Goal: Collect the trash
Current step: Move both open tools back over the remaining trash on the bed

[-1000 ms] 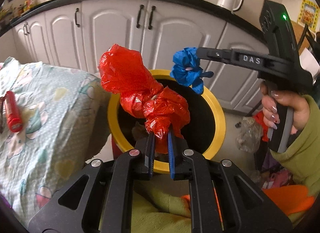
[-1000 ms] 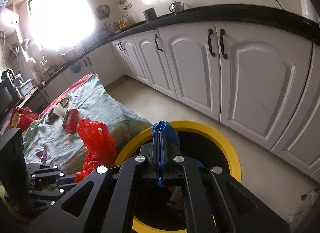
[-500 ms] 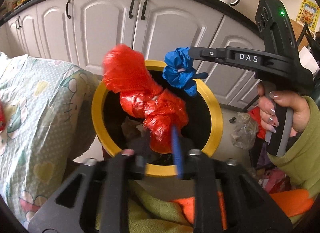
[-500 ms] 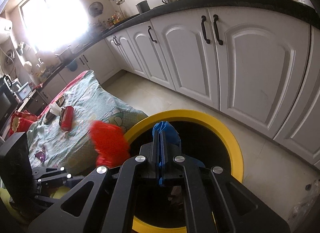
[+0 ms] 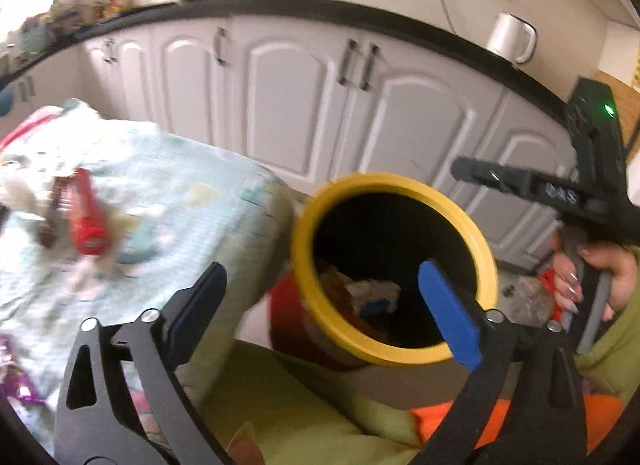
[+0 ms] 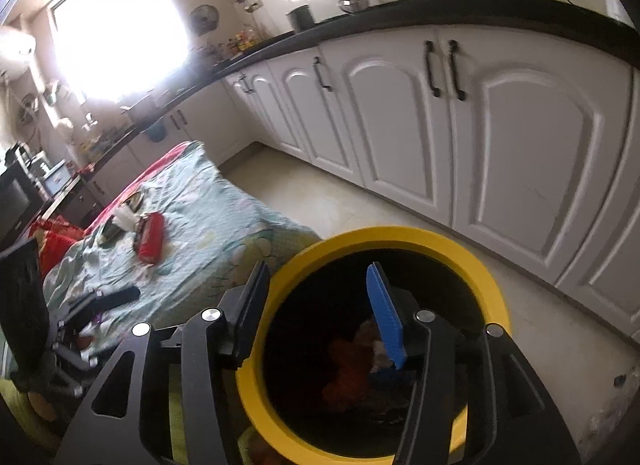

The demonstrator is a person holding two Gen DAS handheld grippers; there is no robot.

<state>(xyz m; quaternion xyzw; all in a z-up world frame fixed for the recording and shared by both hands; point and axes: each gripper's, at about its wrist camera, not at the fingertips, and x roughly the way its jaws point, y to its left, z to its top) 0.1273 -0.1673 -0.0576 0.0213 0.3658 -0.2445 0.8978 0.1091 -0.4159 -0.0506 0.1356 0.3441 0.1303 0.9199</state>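
Note:
The bin with a yellow rim (image 5: 304, 265) stands on the floor beside the table. My left gripper (image 5: 320, 297) is open wide just above its near rim, with nothing between the fingers. My right gripper (image 6: 318, 311) is open too and empty, over the bin's yellow rim (image 6: 400, 235). The red plastic bag (image 6: 348, 361) and a scrap of the blue trash (image 6: 384, 373) lie down inside the bin with other litter (image 5: 368, 297). In the left wrist view the right gripper (image 5: 464, 169) reaches in from the right, held by a hand (image 5: 592, 277).
A table with a light green patterned cloth (image 5: 180, 193) stands left of the bin. On it lie a red can (image 5: 86, 221), a white tissue (image 6: 124, 219) and a purple wrapper (image 5: 16, 381). White cabinets (image 6: 520, 145) run along the back, with tiled floor (image 6: 320, 201) between.
Both grippers have opened. The red bag and the blue trash have dropped out of them into the bin. The left view has swung left towards the table.

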